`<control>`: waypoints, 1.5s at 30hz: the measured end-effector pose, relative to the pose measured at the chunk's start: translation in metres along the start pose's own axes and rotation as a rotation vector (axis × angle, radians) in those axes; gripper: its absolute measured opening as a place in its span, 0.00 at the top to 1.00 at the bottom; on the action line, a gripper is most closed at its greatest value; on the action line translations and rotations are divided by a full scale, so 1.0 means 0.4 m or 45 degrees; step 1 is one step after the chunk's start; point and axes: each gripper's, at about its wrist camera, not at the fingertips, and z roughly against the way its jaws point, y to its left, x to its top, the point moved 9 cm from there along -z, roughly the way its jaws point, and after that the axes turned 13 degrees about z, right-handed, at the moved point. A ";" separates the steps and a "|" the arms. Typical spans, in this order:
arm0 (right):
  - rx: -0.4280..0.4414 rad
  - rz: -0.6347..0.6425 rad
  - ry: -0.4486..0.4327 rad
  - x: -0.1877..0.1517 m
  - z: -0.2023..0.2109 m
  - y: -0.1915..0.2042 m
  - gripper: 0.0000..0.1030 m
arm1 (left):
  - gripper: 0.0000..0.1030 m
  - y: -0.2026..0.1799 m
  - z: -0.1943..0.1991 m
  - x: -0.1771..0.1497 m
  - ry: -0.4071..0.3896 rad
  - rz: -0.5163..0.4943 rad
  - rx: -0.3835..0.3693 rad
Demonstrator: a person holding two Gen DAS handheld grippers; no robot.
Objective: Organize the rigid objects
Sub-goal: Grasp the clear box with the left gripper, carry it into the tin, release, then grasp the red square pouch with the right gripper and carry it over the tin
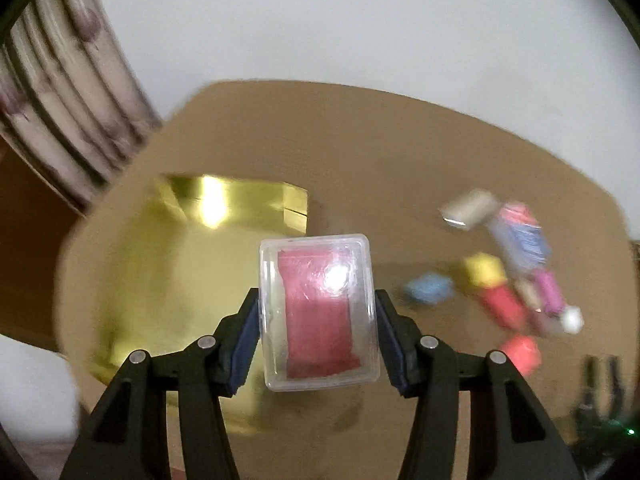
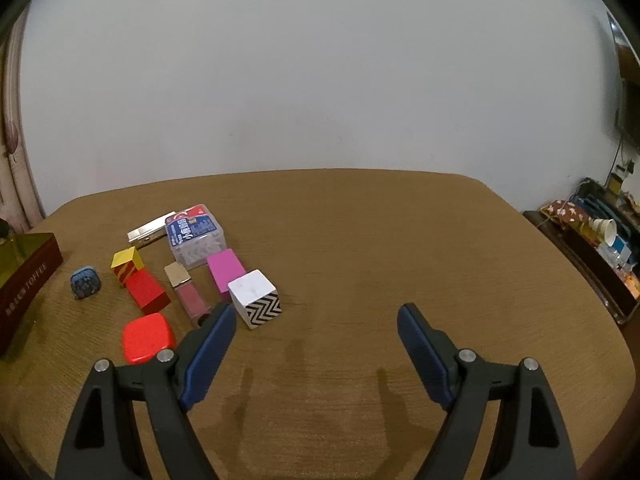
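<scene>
My left gripper (image 1: 318,320) is shut on a clear plastic case with a red insert (image 1: 318,312), held above the brown table beside the gold-lined box (image 1: 168,264). My right gripper (image 2: 316,332) stands open above bare table, nothing between its fingers. To its left lie a cluster of objects: a white cube with zigzag stripes (image 2: 256,298), a pink block (image 2: 225,270), a lip gloss tube (image 2: 186,290), a red block (image 2: 147,290), a yellow striped block (image 2: 126,264), a flat red case (image 2: 148,336), a blue pouch (image 2: 85,282), a clear box with a blue label (image 2: 195,236).
The gold-lined box (image 2: 28,276) with dark red sides stands at the table's left edge in the right wrist view. A silver clip (image 2: 150,232) lies behind the cluster. A cluttered side shelf (image 2: 592,236) stands past the table's right edge. A curtain (image 1: 68,92) hangs at left.
</scene>
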 end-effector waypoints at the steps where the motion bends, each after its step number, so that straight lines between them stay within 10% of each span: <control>1: -0.001 0.008 0.000 0.001 0.001 0.002 0.17 | 0.51 0.040 -0.019 0.024 -0.004 0.002 0.033; 8: -0.009 0.060 0.037 0.000 -0.008 0.022 0.17 | 0.51 0.218 -0.200 0.104 0.083 0.016 0.165; 21: 0.054 0.107 0.084 0.000 -0.026 0.050 0.17 | 0.38 0.240 -0.248 0.079 0.075 -0.133 0.289; 30: 0.538 0.152 0.150 0.059 -0.009 0.180 0.17 | 0.24 0.180 0.006 0.044 -0.144 0.017 0.119; 45: 0.589 0.348 0.370 0.026 -0.128 0.340 0.17 | 0.18 0.092 0.253 -0.307 -0.255 0.072 -0.051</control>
